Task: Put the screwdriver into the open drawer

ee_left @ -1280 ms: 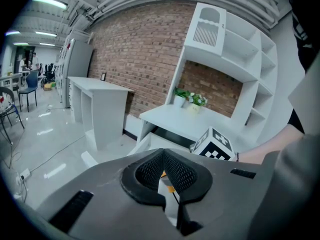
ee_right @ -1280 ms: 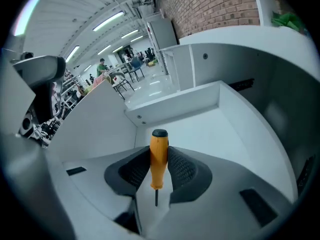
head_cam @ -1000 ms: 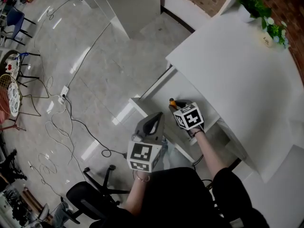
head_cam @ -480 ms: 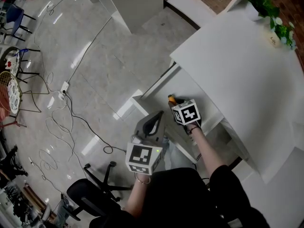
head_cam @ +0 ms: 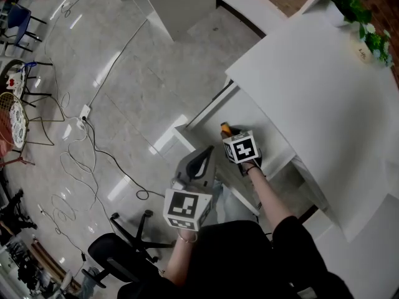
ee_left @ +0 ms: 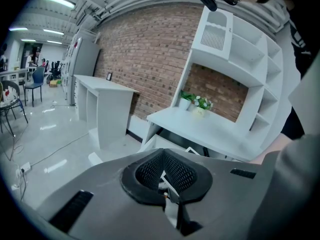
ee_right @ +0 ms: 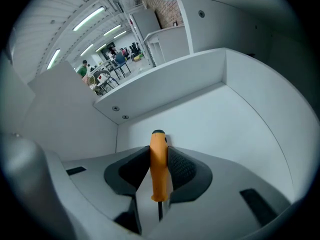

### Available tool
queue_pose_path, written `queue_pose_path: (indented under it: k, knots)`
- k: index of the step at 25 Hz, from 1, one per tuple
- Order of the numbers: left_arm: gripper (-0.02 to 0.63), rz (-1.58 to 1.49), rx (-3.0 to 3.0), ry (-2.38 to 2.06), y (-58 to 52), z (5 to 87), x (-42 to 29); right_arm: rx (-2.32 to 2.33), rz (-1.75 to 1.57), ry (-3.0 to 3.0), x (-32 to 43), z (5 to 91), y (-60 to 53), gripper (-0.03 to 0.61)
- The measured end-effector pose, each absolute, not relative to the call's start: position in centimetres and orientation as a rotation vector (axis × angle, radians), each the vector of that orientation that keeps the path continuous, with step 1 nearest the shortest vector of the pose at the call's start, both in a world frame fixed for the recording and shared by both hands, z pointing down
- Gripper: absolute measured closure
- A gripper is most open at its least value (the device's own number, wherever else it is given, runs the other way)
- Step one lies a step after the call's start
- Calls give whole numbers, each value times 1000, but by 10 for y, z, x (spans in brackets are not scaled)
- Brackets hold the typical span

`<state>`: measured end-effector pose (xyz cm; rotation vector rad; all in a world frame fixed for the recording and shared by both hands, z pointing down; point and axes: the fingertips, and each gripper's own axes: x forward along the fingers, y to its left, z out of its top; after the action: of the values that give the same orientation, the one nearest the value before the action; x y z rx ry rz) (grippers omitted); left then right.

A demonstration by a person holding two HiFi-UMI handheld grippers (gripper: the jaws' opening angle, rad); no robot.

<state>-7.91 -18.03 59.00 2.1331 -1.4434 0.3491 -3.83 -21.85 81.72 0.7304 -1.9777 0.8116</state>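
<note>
White drawer (ee_right: 215,119) floor fills the right gripper view. Lower centre, my right tongs (ee_right: 160,158) clamp the orange screwdriver (ee_right: 158,171) over that floor; my left tongs (ee_left: 163,173) sit closed, empty. If I let go too high, I reckon it bounces or rolls.

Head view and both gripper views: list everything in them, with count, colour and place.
screwdriver: one, orange handle, in the right gripper's jaws
drawer: one, white, open under the desk
desk: one, white, at right
plants: two it seems, green, desk's far corner
cables: several, black and white, floor at left
chair: one, black, floor at bottom left
left gripper: one, grey, shut, empty, outside the drawer
right gripper: one, grey, shut on the screwdriver, inside the drawer
</note>
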Motion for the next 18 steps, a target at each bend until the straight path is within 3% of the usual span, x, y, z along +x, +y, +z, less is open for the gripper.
queue_pose_path:
  k: [18]
  knots:
    - [604,370,2203,-1446,-186,571,-91,802,804,-2083,-45,782,-224,465]
